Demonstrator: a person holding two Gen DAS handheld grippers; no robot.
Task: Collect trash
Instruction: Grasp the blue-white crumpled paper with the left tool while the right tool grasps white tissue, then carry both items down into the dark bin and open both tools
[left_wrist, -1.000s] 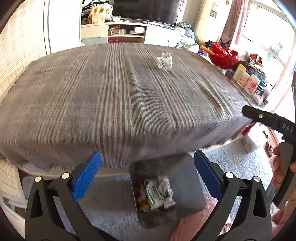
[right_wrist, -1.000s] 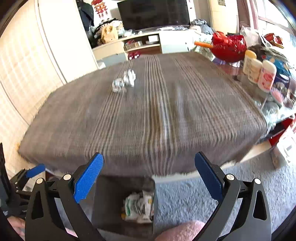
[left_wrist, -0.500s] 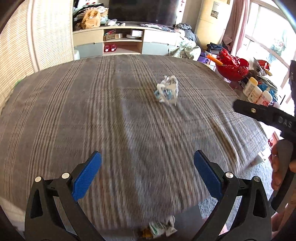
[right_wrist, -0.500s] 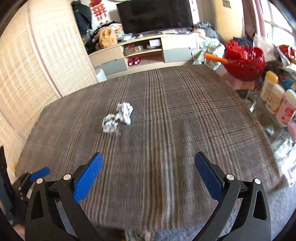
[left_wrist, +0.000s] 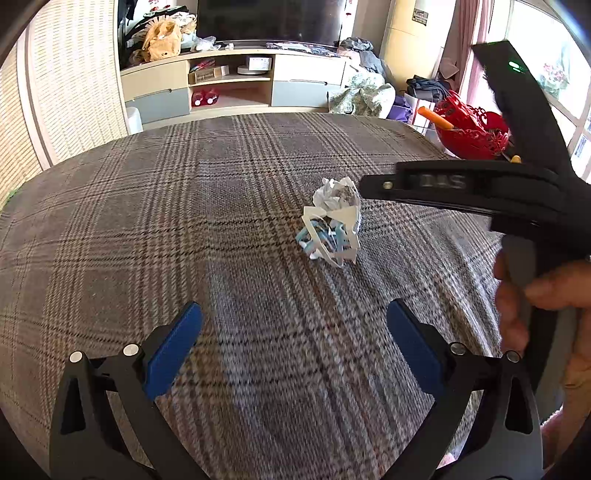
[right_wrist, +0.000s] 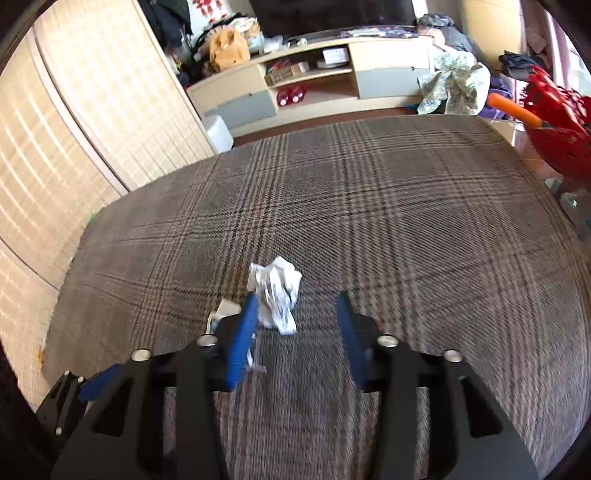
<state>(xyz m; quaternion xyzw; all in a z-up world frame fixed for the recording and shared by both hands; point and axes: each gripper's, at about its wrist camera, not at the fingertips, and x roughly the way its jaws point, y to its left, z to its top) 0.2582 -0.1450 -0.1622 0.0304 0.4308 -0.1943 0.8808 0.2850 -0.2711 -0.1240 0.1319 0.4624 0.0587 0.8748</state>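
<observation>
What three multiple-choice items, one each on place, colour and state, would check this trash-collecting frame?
1. Where does the crumpled white paper lie?
A. on the plaid cloth
B. in the red basket
C. on the TV-stand shelf

2. What colour are the pads of the left gripper?
A. red
B. blue
C. green

3. How does the left gripper stand?
A. shut on the paper
B. open and empty
C. shut on a bottle

Answers:
1. A, it rests on the plaid cloth, just ahead of the closing right gripper.
2. B, both pads are blue.
3. B, wide apart with only cloth between them.
</observation>
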